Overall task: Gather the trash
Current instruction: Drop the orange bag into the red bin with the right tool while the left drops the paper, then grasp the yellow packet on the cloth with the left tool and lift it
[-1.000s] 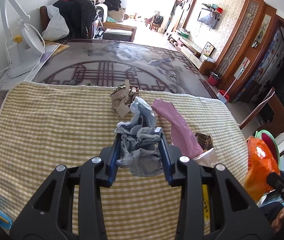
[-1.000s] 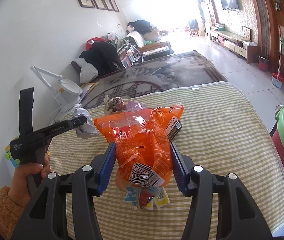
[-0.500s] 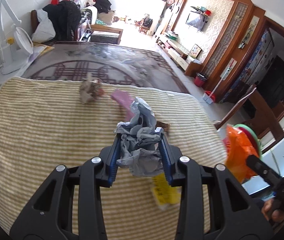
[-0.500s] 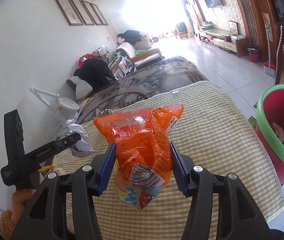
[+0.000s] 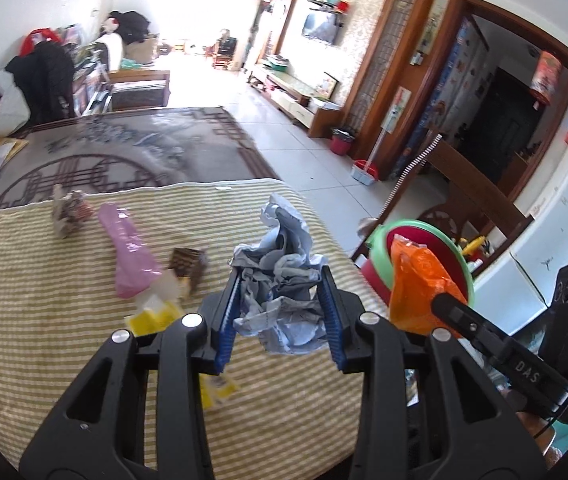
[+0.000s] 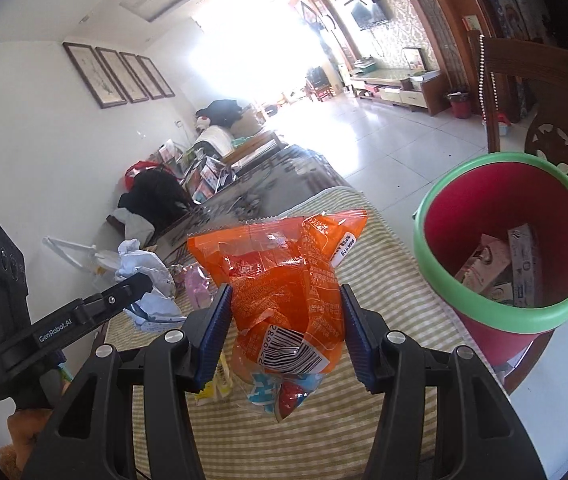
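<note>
My right tool (image 6: 282,330) pinches the crinkly orange plastic snack bag (image 6: 284,280). My left tool (image 5: 280,314) pinches crumpled blue-grey paper (image 5: 280,280). The red bin with the green rim (image 6: 496,312) sits off the worktop's right edge, nearest my right tool.

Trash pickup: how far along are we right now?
Done: cartons already in the bin. In hand: left gripper clamps crumpled paper, right gripper an orange snack bag, neither dropped yet. Left: pink wrapper, brown wrapper, yellow packets, paper wad.
</note>
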Available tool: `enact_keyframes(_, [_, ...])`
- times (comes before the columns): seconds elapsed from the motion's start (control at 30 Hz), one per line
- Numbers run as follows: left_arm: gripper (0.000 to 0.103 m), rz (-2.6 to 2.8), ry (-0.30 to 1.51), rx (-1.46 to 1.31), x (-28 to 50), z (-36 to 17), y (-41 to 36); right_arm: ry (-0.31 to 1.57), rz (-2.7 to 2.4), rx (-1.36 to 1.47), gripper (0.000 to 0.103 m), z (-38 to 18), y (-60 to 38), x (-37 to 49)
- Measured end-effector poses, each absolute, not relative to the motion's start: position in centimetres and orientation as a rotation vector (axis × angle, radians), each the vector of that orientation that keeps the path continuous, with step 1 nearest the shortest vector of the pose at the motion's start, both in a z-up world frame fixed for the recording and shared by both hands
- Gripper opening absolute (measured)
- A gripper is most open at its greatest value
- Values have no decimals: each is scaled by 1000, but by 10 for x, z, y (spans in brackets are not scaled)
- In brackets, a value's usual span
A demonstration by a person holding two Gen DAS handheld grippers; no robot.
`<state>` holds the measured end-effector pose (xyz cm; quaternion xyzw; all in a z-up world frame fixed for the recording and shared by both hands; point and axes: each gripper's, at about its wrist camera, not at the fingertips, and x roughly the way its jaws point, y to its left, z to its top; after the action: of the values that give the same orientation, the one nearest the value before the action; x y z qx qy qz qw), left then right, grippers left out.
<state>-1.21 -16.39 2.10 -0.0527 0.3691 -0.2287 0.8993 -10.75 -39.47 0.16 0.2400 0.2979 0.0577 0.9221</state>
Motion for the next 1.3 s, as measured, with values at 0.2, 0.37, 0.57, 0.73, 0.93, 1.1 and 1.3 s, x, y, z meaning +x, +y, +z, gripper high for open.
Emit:
enact_keyframes(0.2, [35, -543, 785, -68, -12, 15, -200, 587, 2, 542, 51, -3, -440, -120])
enact_keyframes(0.37, [35, -574, 810, -38, -7, 6, -222, 570, -81, 635, 51, -10, -488, -119])
enact_keyframes(0.57, [35, -612, 818, -21, -5, 4, -245, 554, -200, 596, 54, -4, -523, -107])
enact_keyframes(0.73, [35, -679, 834, -20, 5, 2, -274, 522, -287, 618, 79, -4, -543, -106])
enact_keyframes(0.93, [36, -823, 846, 17, 15, 2, -331, 429, -393, 618, 81, -4, -554, -142])
enact_keyframes(1.1, [36, -918, 859, 56, 18, 0, -379, 360, -507, 655, 82, -12, -570, -180])
enact_keyframes(1.3, [57, -947, 856, 89, 17, -2, -411, 345, -562, 651, 82, -10, -580, -194])
